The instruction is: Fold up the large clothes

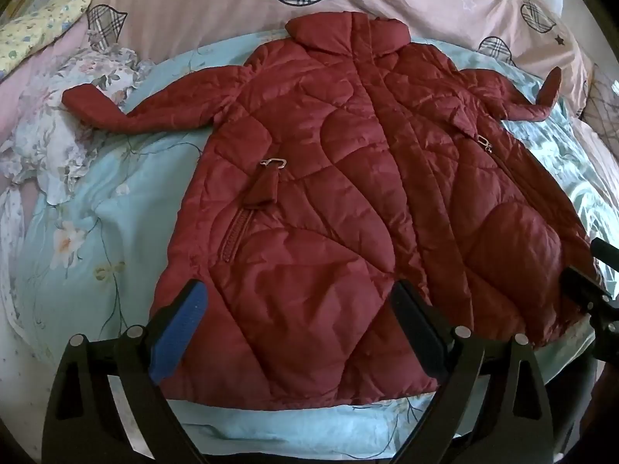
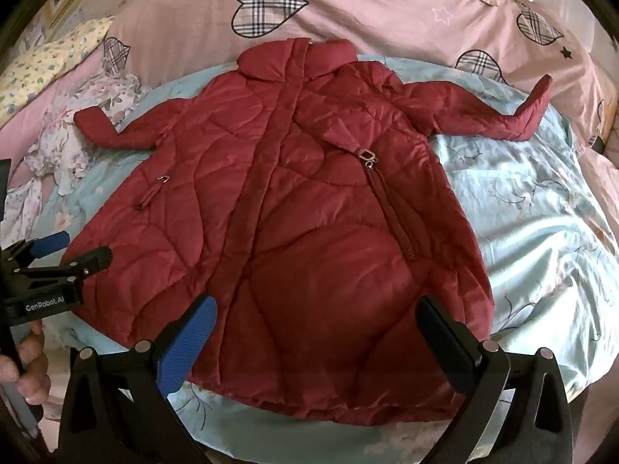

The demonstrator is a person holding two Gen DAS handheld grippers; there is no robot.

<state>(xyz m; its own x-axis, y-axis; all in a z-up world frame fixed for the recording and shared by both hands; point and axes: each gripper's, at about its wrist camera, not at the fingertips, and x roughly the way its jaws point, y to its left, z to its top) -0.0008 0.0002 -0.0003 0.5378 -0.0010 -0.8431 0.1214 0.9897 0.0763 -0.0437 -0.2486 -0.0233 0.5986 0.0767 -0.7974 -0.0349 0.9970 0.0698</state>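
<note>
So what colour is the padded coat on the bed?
Dark red coat, clearest in the right wrist view.

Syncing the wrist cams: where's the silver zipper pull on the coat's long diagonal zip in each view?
Left wrist view: the silver zipper pull sits right of centre, upper half, on the dark red quilted coat.
Right wrist view: the pull is just right of centre, upper half, at the top of the diagonal zip.
Shared landmark: the coat's collar against the pink heart-print duvet.
</note>
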